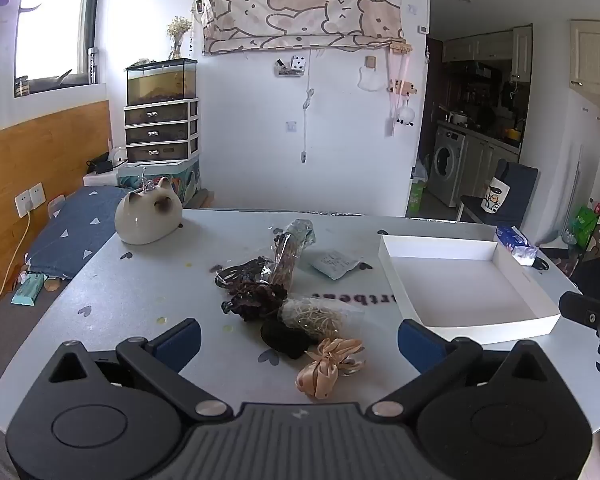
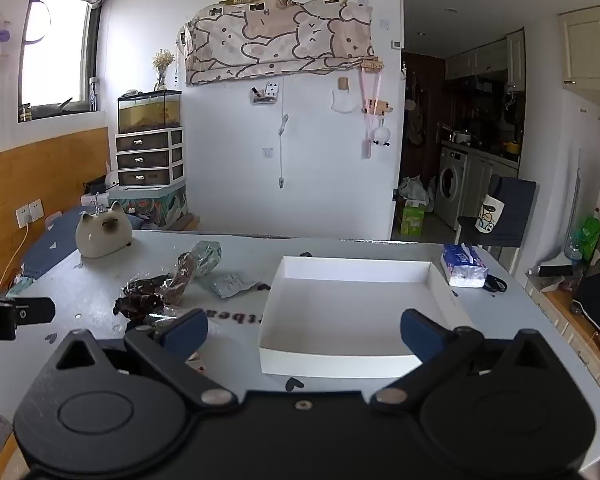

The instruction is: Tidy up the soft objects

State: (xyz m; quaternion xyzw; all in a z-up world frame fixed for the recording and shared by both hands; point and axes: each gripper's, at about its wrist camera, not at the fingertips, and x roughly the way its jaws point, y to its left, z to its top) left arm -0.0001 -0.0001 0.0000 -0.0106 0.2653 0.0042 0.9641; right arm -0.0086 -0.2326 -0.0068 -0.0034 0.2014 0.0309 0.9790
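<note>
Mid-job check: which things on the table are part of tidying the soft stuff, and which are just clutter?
Job: peach bow, black scrunchie, dark scrunchie, bagged bands, bagged ties, white box.

Clutter: cat figurine, tissue pack, paper packet.

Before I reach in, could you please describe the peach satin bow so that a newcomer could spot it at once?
Start at the white tray on the table; left of it lies a pile of hair accessories. The peach satin bow is the piece of that pile nearest the open left gripper. It alone is shiny and pale orange-pink, beside a black scrunchie and a bag of elastic bands.
</note>
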